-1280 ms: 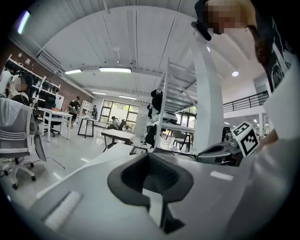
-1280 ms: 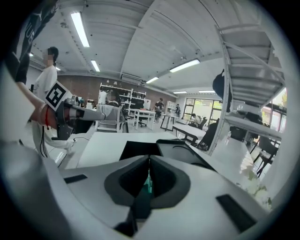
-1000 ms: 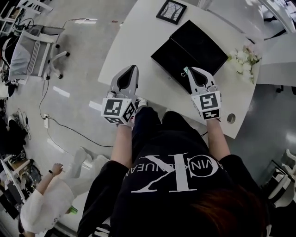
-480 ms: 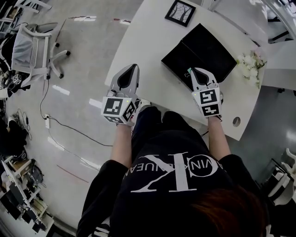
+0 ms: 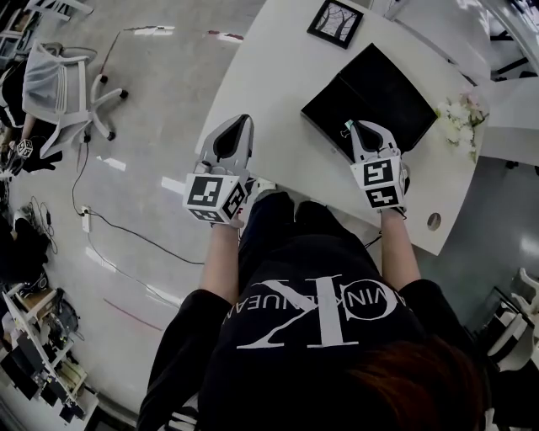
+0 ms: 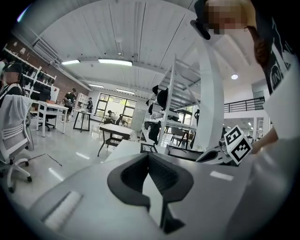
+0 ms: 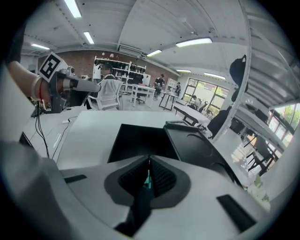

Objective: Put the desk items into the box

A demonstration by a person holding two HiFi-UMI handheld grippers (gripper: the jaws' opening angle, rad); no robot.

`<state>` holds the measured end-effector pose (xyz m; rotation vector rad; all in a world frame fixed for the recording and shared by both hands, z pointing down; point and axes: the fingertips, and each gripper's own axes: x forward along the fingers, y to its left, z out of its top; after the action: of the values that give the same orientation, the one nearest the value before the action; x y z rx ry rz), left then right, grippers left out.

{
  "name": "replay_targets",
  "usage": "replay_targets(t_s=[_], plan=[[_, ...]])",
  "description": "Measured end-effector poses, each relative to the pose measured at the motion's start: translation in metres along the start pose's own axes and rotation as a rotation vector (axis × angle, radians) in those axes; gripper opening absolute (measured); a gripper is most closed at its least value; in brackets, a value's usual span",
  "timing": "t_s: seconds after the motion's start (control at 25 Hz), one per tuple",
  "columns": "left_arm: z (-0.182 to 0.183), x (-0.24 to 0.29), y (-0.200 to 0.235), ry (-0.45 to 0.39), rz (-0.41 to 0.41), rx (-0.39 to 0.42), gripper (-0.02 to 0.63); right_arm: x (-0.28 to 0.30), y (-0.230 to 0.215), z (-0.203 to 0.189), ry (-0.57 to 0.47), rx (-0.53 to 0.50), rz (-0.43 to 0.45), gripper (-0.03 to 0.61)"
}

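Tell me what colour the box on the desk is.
The box is black, clearest in the head view.

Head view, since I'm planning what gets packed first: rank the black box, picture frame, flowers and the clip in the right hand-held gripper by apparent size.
1. Black box, clearly largest.
2. Picture frame and flowers: about alike, so not ranked.
3. Clip, smallest.

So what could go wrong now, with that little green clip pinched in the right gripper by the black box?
The small green clip is held by just a sliver in the right gripper, so it might slip out early. The gripper's tip sits at the near edge of the black box, so a release here might drop the clip onto the white desk instead.
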<state>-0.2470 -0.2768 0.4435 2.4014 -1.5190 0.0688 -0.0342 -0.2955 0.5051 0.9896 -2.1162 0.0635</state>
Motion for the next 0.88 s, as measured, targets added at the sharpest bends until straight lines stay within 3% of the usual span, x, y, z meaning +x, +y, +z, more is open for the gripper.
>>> replay_targets(t_s=[0.32, 0.88], plan=[[0.000, 0.003, 0.001, 0.001, -0.015, -0.003, 0.009, -0.001, 0.001, 0.001, 0.008, -0.020, -0.016, 0.018], [0.004, 0.010, -0.015, -0.007, -0.044, 0.010, 0.009, -0.024, -0.015, 0.003, -0.111, 0.200, -0.012, 0.018]])
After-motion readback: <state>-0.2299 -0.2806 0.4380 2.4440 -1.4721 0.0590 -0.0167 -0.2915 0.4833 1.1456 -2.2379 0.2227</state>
